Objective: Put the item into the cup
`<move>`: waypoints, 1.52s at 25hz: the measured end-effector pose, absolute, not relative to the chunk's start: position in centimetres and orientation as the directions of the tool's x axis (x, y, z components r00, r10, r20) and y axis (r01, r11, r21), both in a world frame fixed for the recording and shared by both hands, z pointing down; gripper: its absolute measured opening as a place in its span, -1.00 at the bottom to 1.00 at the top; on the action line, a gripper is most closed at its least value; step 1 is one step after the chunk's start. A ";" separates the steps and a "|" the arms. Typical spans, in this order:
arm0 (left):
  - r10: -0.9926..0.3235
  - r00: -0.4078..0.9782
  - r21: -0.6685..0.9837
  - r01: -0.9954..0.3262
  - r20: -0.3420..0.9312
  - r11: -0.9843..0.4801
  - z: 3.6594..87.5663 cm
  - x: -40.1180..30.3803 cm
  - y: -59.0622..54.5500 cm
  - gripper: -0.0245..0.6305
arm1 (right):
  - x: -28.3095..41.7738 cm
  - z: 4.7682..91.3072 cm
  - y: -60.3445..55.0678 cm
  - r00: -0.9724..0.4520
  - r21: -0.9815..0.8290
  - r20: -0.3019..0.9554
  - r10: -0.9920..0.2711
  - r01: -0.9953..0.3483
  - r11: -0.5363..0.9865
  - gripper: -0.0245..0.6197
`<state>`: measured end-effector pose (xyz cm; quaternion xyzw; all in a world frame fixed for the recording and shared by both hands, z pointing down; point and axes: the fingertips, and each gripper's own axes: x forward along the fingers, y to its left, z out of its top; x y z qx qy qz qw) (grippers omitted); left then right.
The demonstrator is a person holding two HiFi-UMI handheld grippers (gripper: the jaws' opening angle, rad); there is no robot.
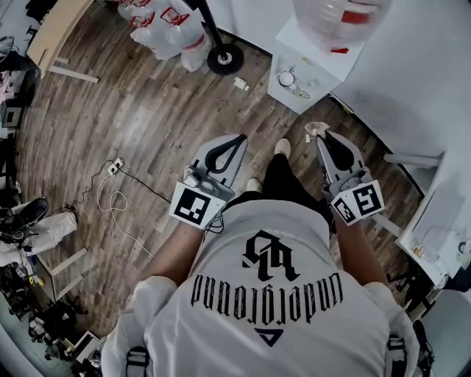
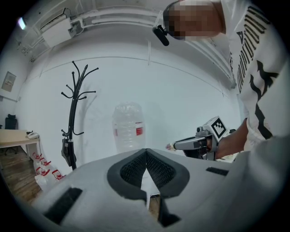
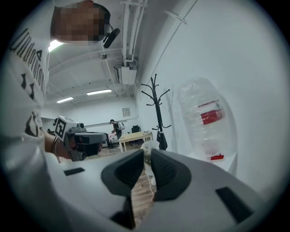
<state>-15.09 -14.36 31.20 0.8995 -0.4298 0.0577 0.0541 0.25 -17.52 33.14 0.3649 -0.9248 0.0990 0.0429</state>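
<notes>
My right gripper [image 1: 319, 137] is shut on a small crumpled whitish item [image 1: 316, 129], which pokes out past the jaw tips [image 3: 147, 147] in the right gripper view. A small round cup [image 1: 285, 77] stands on a low white table [image 1: 324, 66] ahead of me, beside a striped object [image 1: 300, 91]. My left gripper [image 1: 241, 138] is held level with the right one, its jaws shut with nothing between them [image 2: 146, 152]. Both grippers hang over the wooden floor, short of the table.
A big clear water bottle [image 1: 338, 18] sits on the white table. Left of it stands a coat stand on a round base [image 1: 224, 57], with bags of bottles [image 1: 165, 29] beside it. A cable [image 1: 110, 195] lies on the floor at left. White furniture [image 1: 441, 213] lines the right side.
</notes>
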 end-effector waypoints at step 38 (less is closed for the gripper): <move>-0.727 0.574 0.167 -0.814 0.377 -0.557 67.6 -13.5 -39.2 -0.90 | -2.8 76.9 -43.6 -0.551 -0.209 0.566 -0.613 -0.816 0.539 -0.74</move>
